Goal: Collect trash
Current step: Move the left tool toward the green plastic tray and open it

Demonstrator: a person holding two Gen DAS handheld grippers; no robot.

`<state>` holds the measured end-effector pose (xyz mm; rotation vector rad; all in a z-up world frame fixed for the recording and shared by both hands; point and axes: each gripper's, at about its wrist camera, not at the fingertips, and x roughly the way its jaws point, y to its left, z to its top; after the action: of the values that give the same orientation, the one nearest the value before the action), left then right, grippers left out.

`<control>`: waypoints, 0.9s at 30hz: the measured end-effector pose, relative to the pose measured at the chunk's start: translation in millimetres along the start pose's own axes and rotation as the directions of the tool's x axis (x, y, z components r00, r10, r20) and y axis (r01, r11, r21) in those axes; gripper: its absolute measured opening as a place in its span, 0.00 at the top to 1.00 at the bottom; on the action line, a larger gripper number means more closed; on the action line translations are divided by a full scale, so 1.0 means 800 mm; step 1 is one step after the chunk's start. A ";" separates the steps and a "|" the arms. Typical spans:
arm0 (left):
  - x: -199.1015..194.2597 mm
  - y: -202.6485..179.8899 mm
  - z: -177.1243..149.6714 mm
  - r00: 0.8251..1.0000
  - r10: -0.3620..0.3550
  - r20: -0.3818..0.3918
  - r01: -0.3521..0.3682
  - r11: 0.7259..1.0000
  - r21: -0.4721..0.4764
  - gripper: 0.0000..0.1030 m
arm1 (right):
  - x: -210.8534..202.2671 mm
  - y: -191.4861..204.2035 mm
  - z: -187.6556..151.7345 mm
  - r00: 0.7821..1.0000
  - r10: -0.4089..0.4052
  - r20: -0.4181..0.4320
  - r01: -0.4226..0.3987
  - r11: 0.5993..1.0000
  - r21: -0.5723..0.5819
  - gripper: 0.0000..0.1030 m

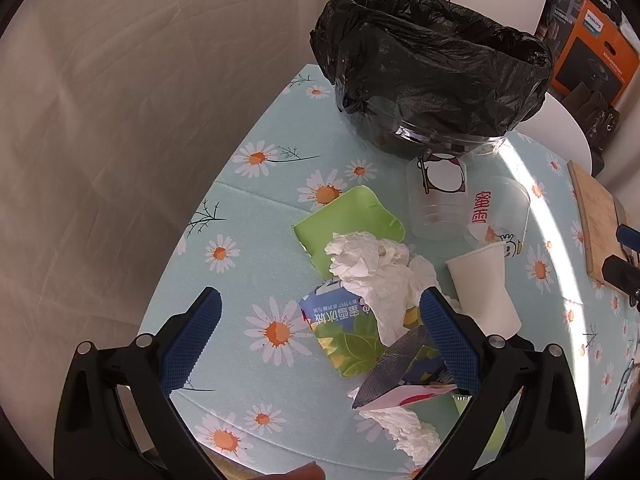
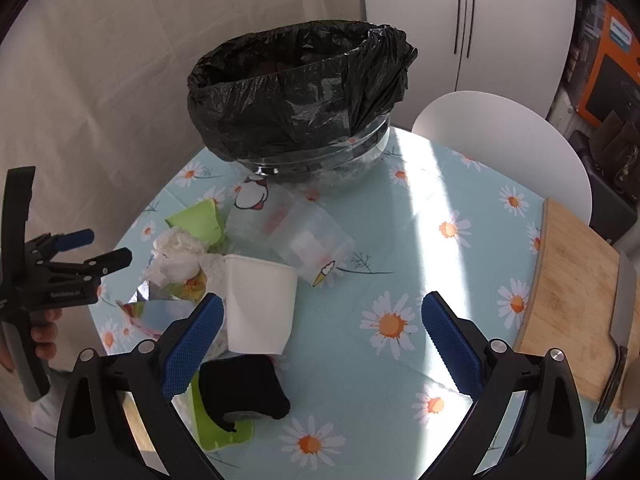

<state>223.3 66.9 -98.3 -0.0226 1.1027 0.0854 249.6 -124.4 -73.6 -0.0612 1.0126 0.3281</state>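
Note:
Trash lies in a heap on the daisy tablecloth (image 1: 248, 264): crumpled white tissue (image 1: 372, 264), a flattened drink carton (image 1: 344, 332), a green paper scrap (image 1: 352, 216), a foil wrapper (image 1: 396, 372), a white paper cup (image 1: 484, 284) on its side and clear plastic cups (image 1: 472, 208). A bin lined with a black bag (image 1: 432, 68) stands behind. My left gripper (image 1: 320, 332) is open above the carton and tissue. My right gripper (image 2: 320, 332) is open, its left finger next to the white paper cup (image 2: 260, 304). The bin (image 2: 296, 96) stands beyond.
A wooden cutting board (image 2: 576, 284) with a knife (image 2: 620, 320) lies at the table's right edge. A white chair (image 2: 504, 136) stands behind the table. A black object (image 2: 244, 388) on a green scrap lies near my right gripper. Boxes (image 1: 592, 52) are stacked at the far right.

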 end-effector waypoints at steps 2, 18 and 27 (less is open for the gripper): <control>0.007 -0.004 0.009 1.000 0.004 -0.002 -0.004 1.000 0.021 0.06 | 0.011 -0.002 0.005 1.000 0.008 -0.012 -0.008 1.000 -0.001 0.08; 0.069 -0.042 0.069 0.999 -0.006 -0.054 0.020 0.966 0.258 0.06 | 0.090 0.008 0.037 0.996 -0.015 -0.087 0.004 0.992 -0.125 0.08; 0.124 -0.054 0.078 0.985 -0.009 -0.171 0.071 0.933 0.354 0.06 | 0.119 0.015 0.048 0.993 -0.004 -0.120 -0.019 0.982 -0.188 0.08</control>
<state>326.8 33.7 -159.8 0.2810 1.2718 -0.1594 323.9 -81.9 -132.2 -0.2510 1.0984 0.4310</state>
